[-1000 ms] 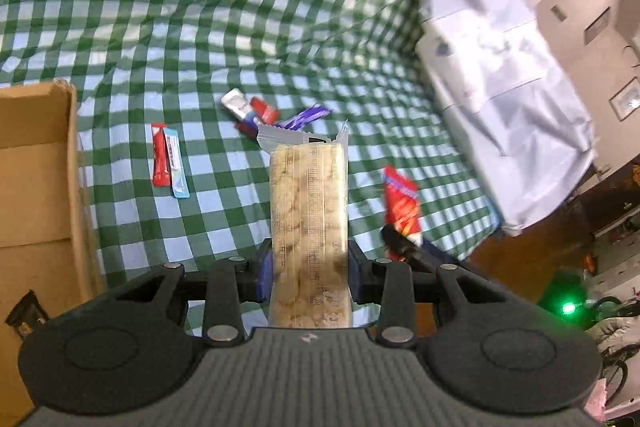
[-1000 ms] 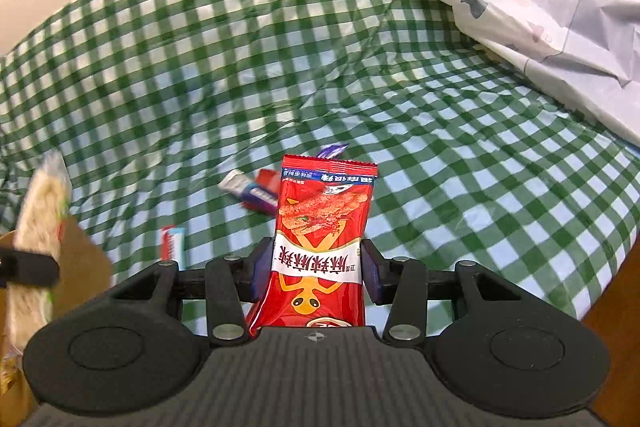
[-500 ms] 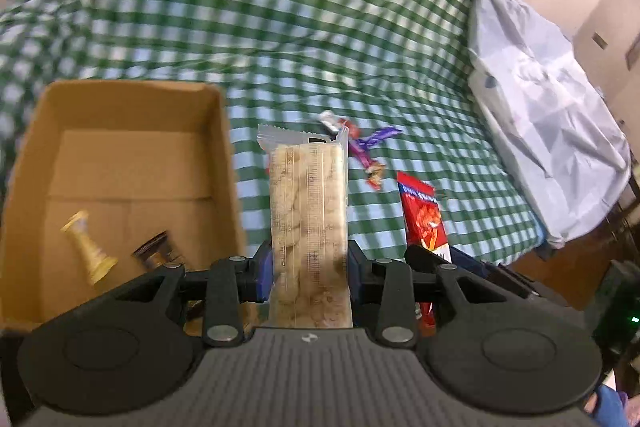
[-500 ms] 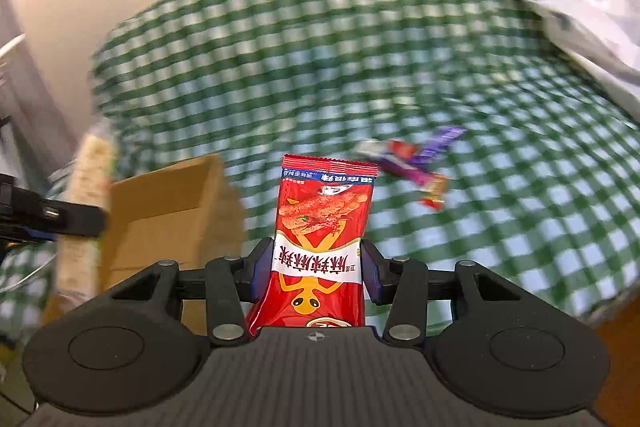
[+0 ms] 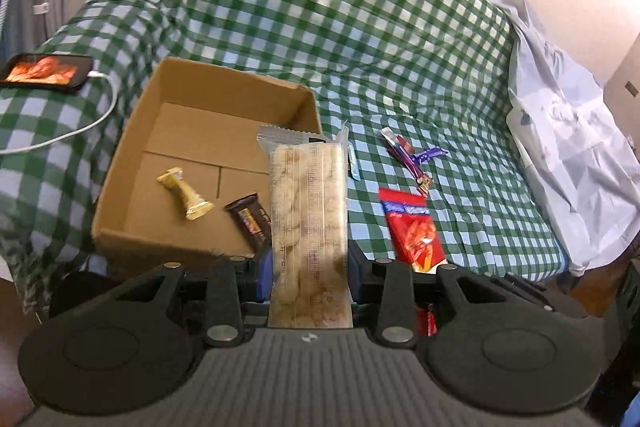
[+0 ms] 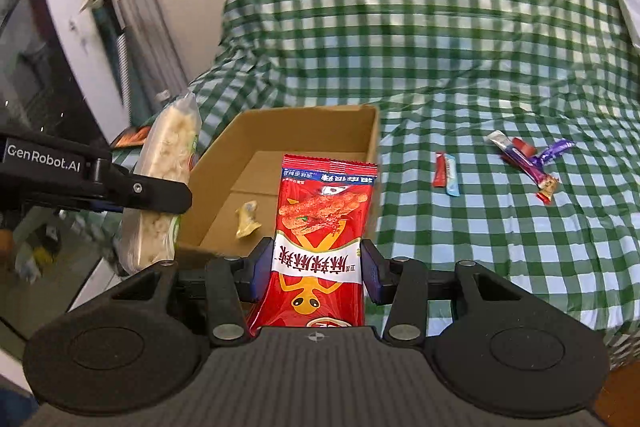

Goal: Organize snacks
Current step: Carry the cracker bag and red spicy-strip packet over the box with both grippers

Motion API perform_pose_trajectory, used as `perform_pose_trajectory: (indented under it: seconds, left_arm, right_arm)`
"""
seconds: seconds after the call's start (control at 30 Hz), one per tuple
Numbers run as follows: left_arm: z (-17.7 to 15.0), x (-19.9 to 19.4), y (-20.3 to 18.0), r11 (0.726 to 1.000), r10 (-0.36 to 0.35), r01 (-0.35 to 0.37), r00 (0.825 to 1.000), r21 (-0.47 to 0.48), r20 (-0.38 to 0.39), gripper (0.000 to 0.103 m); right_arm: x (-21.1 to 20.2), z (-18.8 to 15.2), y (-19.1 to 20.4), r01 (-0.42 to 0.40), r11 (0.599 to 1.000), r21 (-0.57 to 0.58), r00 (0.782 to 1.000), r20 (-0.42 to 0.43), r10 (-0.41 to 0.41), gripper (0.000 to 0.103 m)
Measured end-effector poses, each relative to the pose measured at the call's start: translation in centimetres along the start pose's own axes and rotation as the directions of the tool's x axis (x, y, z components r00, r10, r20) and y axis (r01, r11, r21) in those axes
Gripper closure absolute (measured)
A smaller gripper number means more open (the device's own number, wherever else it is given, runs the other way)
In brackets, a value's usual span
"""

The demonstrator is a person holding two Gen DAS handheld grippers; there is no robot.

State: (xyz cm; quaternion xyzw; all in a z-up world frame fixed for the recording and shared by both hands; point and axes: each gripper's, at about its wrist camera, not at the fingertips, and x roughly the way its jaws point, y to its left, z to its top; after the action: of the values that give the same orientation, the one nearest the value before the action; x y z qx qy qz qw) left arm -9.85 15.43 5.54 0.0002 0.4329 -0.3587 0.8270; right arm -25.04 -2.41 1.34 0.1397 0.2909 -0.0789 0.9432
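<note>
My left gripper (image 5: 308, 273) is shut on a clear pack of beige crackers (image 5: 307, 223), held upright over the near right part of an open cardboard box (image 5: 224, 83). The box holds a gold-wrapped candy (image 5: 186, 193) and a dark bar (image 5: 249, 221). My right gripper (image 6: 316, 275) is shut on a red snack bag (image 6: 322, 227), held in front of the box (image 6: 304, 119). The left gripper and crackers (image 6: 168, 183) show at the left of the right wrist view. The red bag (image 5: 414, 227) shows in the left wrist view.
A green checked cloth (image 6: 460, 59) covers the bed. Loose snacks lie on it: a red and a blue stick (image 6: 446, 169) and a purple-wrapper pile (image 6: 528, 157). A phone (image 5: 46, 73) with a white cable lies left of the box. A pale sheet (image 5: 568, 135) lies at right.
Both grippers have swung left with their snacks, from over the loose snacks to the cardboard box. The box now lies in front of both.
</note>
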Motion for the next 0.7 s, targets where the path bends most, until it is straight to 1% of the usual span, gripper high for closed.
perform_pose_trajectory:
  seconds: [0.13, 0.27, 0.47, 0.7]
  left_arm:
    - [-1.0, -1.5, 1.2, 1.000, 0.013, -0.013, 1.000, -0.007, 0.024, 0.063]
    - [-1.5, -2.3, 2.3, 1.000, 0.009, -0.008, 0.999, -0.027, 0.037, 0.063]
    - [-1.7, -2.8, 3.4, 0.999, 0.011, -0.008, 0.998, -0.050, 0.056, 0.063]
    - [-1.6, -2.6, 3.7, 0.998, 0.006, -0.003, 0.999, -0.055, 0.054, 0.063]
  right_arm:
    - [-1.1, 0.1, 1.5, 0.011, 0.999, -0.035, 1.000, 0.010, -0.010, 0.055]
    - [-1.8, 0.0, 2.8, 0.020, 0.998, -0.067, 1.000, 0.013, -0.019, 0.055]
    - [-1.5, 0.4, 4.0, 0.032, 0.994, -0.100, 0.999, 0.002, -0.032, 0.055]
    - [-0.6, 0.6, 4.4, 0.041, 0.993, -0.110, 0.999, -0.026, -0.045, 0.055]
